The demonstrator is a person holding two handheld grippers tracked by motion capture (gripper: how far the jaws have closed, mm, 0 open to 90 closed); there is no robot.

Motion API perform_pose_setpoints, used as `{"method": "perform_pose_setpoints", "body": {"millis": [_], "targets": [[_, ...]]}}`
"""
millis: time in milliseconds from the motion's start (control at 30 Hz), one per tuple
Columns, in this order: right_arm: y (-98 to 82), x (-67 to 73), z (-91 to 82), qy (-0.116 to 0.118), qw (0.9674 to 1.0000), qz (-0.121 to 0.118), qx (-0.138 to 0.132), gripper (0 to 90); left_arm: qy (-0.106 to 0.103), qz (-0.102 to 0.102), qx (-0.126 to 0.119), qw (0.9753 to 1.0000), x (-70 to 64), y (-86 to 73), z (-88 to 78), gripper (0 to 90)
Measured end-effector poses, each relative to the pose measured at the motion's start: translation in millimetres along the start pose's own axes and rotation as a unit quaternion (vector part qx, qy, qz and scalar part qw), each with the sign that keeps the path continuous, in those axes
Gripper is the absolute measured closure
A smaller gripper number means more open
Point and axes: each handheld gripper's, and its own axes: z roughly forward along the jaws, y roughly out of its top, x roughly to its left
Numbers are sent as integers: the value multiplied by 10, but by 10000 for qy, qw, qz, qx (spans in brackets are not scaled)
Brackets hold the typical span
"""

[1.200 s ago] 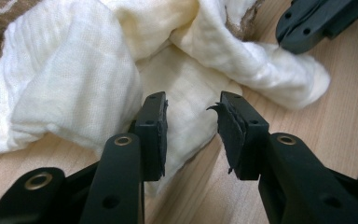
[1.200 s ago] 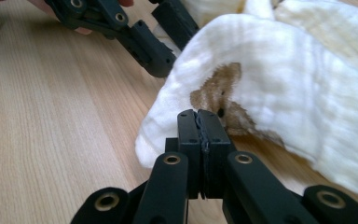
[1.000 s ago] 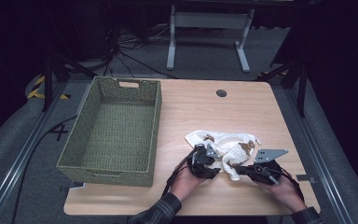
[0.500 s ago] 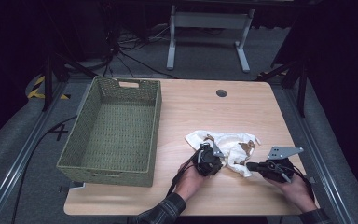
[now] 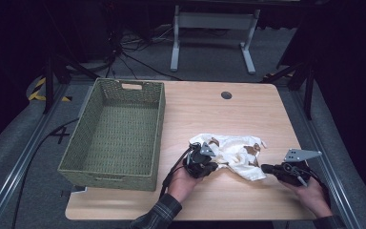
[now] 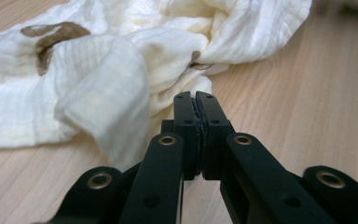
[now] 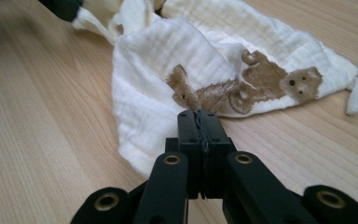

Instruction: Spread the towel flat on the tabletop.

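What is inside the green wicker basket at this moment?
The green wicker basket shows only its bare woven floor. The strip of floor just behind its near wall is hidden from the high view. The bear-print cloth lies outside, on the table.

Left half of your high view: a green woven basket sits on the light wooden table, long side running away from you, a handle slot in its far wall. Upper centre of the tabletop: a small dark round grommet. Beyond the far edge, a grey metal stand on the floor, with black cables to its left.
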Motion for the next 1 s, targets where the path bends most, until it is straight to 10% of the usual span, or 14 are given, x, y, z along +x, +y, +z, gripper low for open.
{"method": "perform_pose_setpoints", "body": {"millis": [1000], "targets": [[-397,-53,-371,-224,9994,274,40,896,210,-463,-129,9986,-167,-376,-527,884]]}}
